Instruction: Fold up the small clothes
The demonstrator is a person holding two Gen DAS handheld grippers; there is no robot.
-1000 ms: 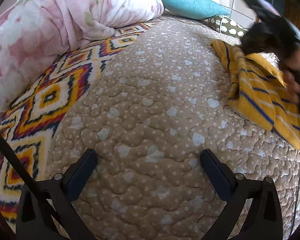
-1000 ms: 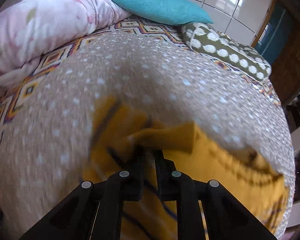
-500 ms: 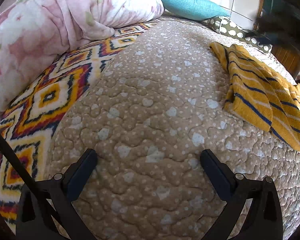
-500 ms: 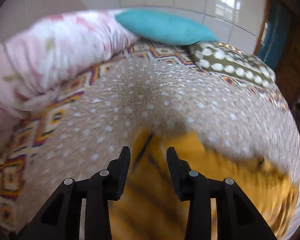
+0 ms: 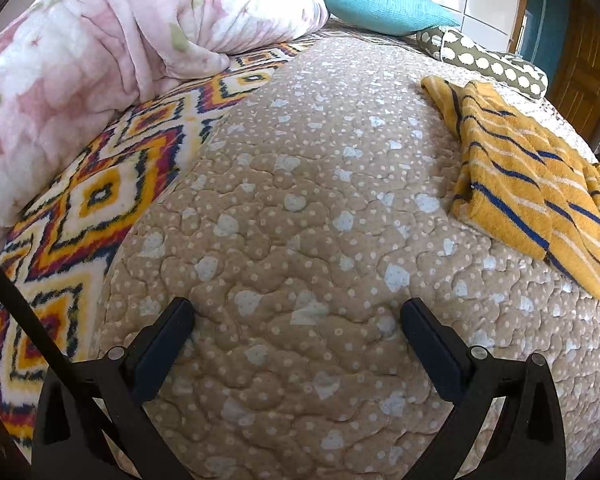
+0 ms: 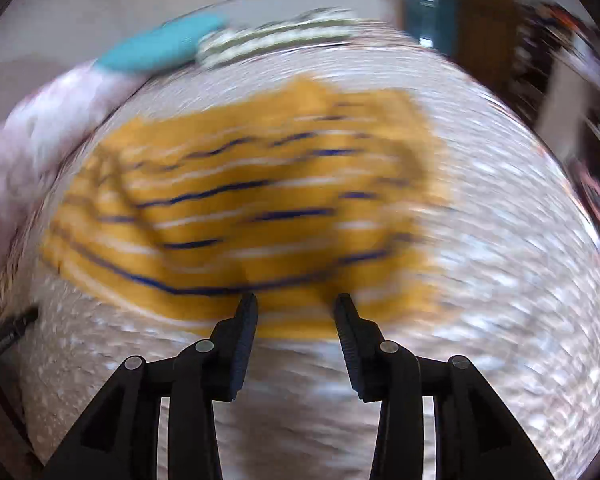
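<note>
A small yellow garment with blue and white stripes (image 5: 536, 188) lies crumpled on the beige quilted bedspread (image 5: 300, 208), at the right of the left wrist view. My left gripper (image 5: 296, 316) is open and empty, low over the quilt, well to the left of the garment. In the blurred right wrist view the garment (image 6: 252, 200) fills the middle. My right gripper (image 6: 296, 308) is open and empty, with its fingertips at the garment's near edge.
A pink floral duvet (image 5: 100, 60) is piled at the left on a patterned zigzag blanket (image 5: 92, 208). A teal pillow (image 5: 380, 4) and a spotted olive pillow (image 5: 484, 64) lie at the head. A wooden door (image 5: 580, 60) stands at the right.
My right gripper has let go of the garment, opened, lifted and swung back, so it views the whole garment. It has left the left wrist view. My left gripper has not moved.
</note>
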